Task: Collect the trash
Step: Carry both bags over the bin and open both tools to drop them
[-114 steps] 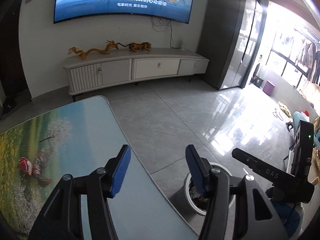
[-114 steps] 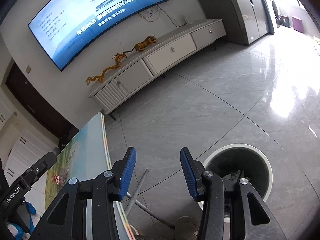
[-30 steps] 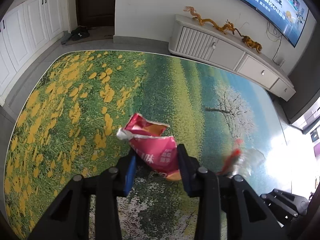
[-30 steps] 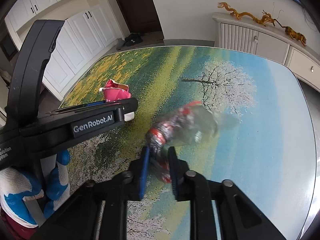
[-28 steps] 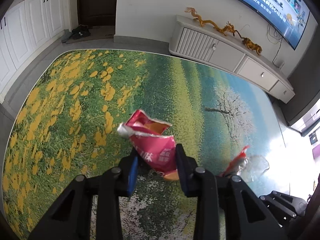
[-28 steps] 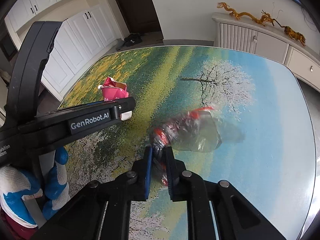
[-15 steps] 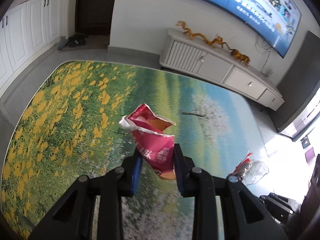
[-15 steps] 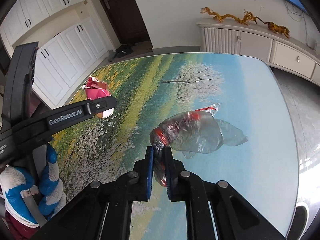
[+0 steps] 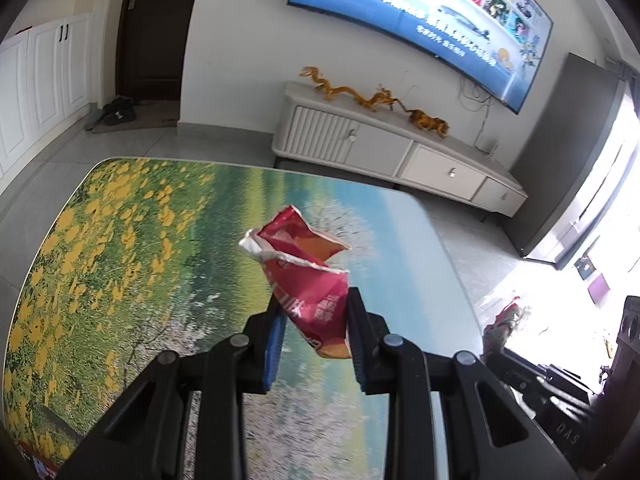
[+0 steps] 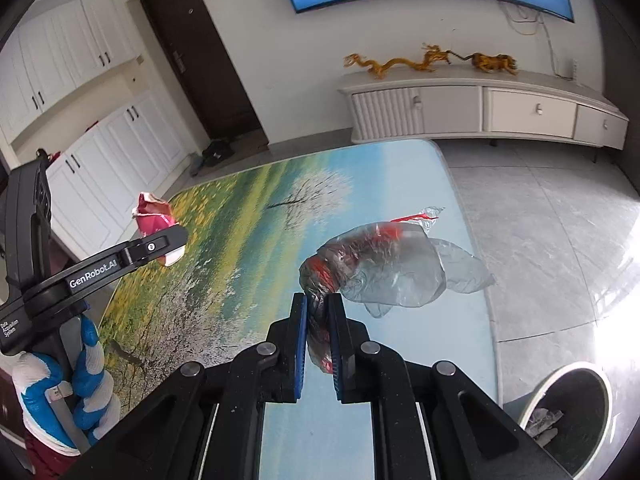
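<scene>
My left gripper point(image 9: 314, 312) is shut on a torn red snack wrapper point(image 9: 308, 280), held in the air above the landscape-printed table point(image 9: 132, 264). The wrapper's ripped silver mouth points up and away. In the right wrist view my right gripper point(image 10: 318, 312) is shut on a crumpled clear plastic bag with red print point(image 10: 384, 268), also lifted off the table point(image 10: 224, 280). The left gripper point(image 10: 160, 244) with the red wrapper point(image 10: 154, 214) shows at the left of that view, held by a blue and white gloved hand point(image 10: 84, 392). The clear bag point(image 9: 506, 320) appears small at the right of the left wrist view.
A round white-rimmed trash bin point(image 10: 568, 412) with some trash inside stands on the grey tiled floor at the lower right, beyond the table's edge. A white TV cabinet point(image 9: 384, 152) with golden dragon figures runs along the far wall under a wall-mounted TV point(image 9: 424, 20).
Both grippers have lifted their trash up off the table and swung to the right. More of the floor and the bin have come into the right wrist view.
</scene>
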Available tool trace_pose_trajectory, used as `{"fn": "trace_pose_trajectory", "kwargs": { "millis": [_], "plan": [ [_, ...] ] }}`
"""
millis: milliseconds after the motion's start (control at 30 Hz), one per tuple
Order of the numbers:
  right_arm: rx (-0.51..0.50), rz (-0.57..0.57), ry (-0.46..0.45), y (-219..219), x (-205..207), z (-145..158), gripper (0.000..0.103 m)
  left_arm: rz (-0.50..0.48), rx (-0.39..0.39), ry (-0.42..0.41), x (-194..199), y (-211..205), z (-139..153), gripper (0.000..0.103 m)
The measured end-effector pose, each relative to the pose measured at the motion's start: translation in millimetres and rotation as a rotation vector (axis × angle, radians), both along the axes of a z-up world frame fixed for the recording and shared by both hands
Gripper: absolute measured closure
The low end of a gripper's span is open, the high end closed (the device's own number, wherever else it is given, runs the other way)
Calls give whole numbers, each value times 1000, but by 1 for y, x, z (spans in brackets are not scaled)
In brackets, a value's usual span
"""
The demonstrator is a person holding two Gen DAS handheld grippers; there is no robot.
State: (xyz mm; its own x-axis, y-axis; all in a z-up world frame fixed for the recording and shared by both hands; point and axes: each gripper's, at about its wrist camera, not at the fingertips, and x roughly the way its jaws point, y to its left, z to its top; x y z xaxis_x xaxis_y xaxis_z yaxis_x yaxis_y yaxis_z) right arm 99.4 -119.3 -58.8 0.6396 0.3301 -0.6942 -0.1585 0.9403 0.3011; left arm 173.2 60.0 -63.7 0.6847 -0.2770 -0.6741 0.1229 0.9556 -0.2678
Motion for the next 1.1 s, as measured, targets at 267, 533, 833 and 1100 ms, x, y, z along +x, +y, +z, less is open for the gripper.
{"fn": "trace_pose_trajectory", "kwargs": {
  "millis": [267,533,833,1100],
  "plan": [
    [11,-86,-31,-41,-32,13,93,-48,3,-30,-17,-24,15,76],
    [32,-184,-47,-88,-58,14,93,-120,17,-40,-28,-59,23,76],
    [79,-337,-34,-165,-90,0,93,-275,83,-46,-41,-140,26,76],
    [131,-491,-2,-236,-119,-28,93,-459,176,-29,-55,-246,14,76]
  ]
}}
